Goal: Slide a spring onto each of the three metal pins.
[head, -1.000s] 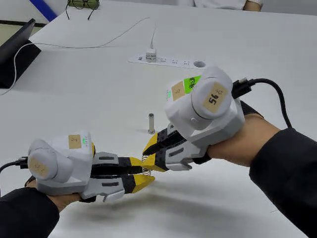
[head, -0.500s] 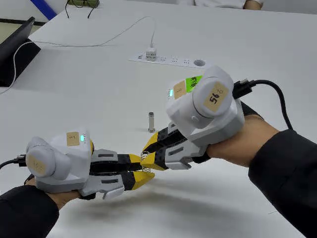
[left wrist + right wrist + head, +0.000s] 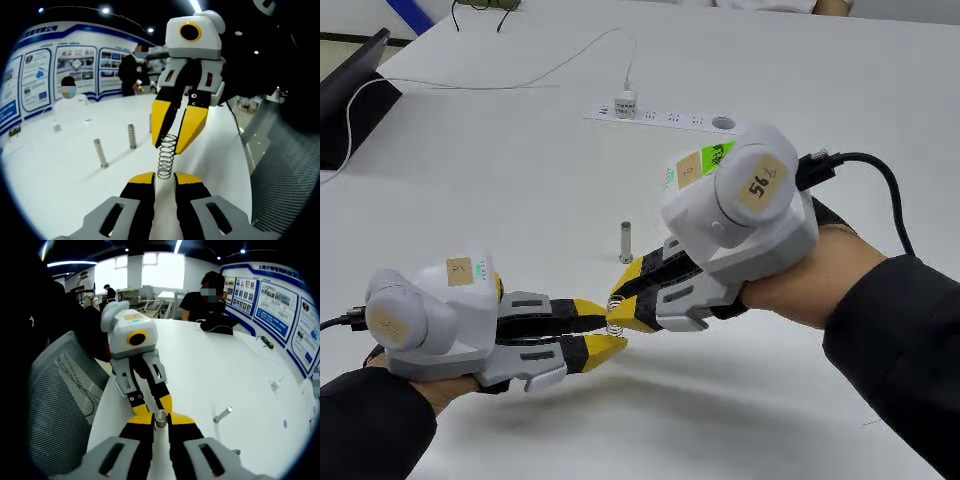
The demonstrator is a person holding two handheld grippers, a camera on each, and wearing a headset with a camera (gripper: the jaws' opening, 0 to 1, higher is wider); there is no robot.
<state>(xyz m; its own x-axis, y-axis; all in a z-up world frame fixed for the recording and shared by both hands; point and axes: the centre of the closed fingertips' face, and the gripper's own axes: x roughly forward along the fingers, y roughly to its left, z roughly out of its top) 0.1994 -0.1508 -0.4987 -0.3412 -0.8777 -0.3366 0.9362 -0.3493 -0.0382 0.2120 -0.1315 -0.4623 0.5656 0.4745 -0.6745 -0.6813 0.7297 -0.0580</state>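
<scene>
Left tool (image 3: 608,328) risen to spring (image 3: 166,155), right tool (image 3: 160,416) gripping; "56" sticker (image 3: 763,183)

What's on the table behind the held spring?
Beyond the held spring, a bare upright pin and a pin wearing a spring. A third post beside them is mostly covered by the right gripper, so its state is unclear.

Bright even overhead lighting; soft shadows on white table (image 3: 520,180); gripper views fisheye-warped; sharp focus.
</scene>
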